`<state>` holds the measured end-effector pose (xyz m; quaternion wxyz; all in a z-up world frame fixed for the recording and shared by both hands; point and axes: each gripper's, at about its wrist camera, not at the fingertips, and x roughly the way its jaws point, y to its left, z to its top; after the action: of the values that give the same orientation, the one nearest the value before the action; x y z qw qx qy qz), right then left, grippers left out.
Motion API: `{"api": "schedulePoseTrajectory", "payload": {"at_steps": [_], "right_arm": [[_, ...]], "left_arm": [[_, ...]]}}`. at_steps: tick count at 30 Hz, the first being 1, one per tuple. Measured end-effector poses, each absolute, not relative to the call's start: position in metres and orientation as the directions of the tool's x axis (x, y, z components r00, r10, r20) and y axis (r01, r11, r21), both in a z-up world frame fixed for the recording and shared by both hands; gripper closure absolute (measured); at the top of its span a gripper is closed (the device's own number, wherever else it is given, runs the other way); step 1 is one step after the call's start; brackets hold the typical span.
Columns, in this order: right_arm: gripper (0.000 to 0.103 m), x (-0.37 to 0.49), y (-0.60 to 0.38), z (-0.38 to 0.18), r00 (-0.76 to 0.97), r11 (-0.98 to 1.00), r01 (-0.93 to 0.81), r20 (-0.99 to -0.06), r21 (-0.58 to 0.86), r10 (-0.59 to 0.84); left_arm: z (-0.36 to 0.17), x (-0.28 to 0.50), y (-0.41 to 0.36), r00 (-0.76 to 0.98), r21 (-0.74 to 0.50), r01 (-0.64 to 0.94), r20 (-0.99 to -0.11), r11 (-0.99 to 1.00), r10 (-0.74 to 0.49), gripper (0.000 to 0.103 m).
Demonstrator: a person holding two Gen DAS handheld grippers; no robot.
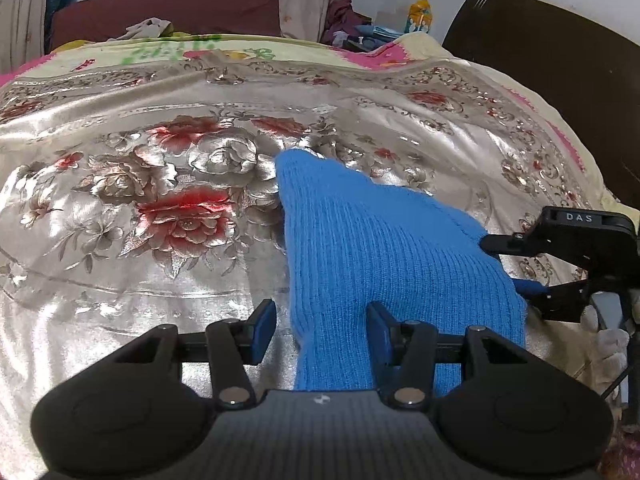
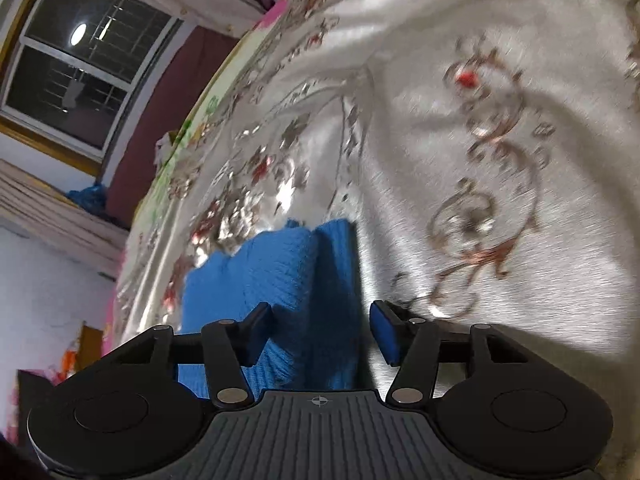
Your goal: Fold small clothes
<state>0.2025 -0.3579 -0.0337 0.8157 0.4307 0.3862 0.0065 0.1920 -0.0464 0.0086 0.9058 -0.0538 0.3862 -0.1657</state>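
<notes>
A silver satin bedspread (image 1: 120, 240) printed with red flowers covers the bed, a dark headboard (image 1: 560, 60) at one side. On it lies a blue knitted garment (image 1: 380, 248), partly folded over on itself. The left gripper (image 1: 320, 332) hovers over its near end, 2 fingers (image 1: 262, 330) spread apart, the knit passing between them unpinched. The right gripper (image 2: 320, 334) reaches the garment's other edge, fingers (image 2: 384, 336) spread wide and gripping nothing; the knit lies between them.
</notes>
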Motion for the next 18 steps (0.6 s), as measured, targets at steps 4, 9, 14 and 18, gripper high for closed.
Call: {"api": "schedulePoseTrajectory", "payload": {"at_steps": [4, 9, 14, 18], "right_arm": [[0.048, 0.214, -0.358, -0.041, 0.698, 0.597, 0.321, -0.609, 0.736, 0.376], [0.050, 0.211, -0.366, -0.046, 0.713, 0.544, 0.315, -0.572, 0.778, 0.405], [0.056, 0.208, -0.367, -0.045, 0.725, 0.543, 0.315, -0.566, 0.778, 0.392], [0.053, 0.211, -0.360, -0.036, 0.699, 0.632, 0.312, -0.622, 0.709, 0.353]], "left_arm": [[0.010, 0.192, -0.048, 0.646, -0.219, 0.261, -0.684, 0.940, -0.339, 0.050], [0.008, 0.194, -0.048, 0.642, -0.222, 0.264, -0.686, 0.939, -0.343, 0.049], [0.007, 0.194, -0.049, 0.637, -0.223, 0.268, -0.689, 0.937, -0.346, 0.049], [0.007, 0.194, -0.049, 0.636, -0.225, 0.268, -0.690, 0.937, -0.347, 0.049]]}}
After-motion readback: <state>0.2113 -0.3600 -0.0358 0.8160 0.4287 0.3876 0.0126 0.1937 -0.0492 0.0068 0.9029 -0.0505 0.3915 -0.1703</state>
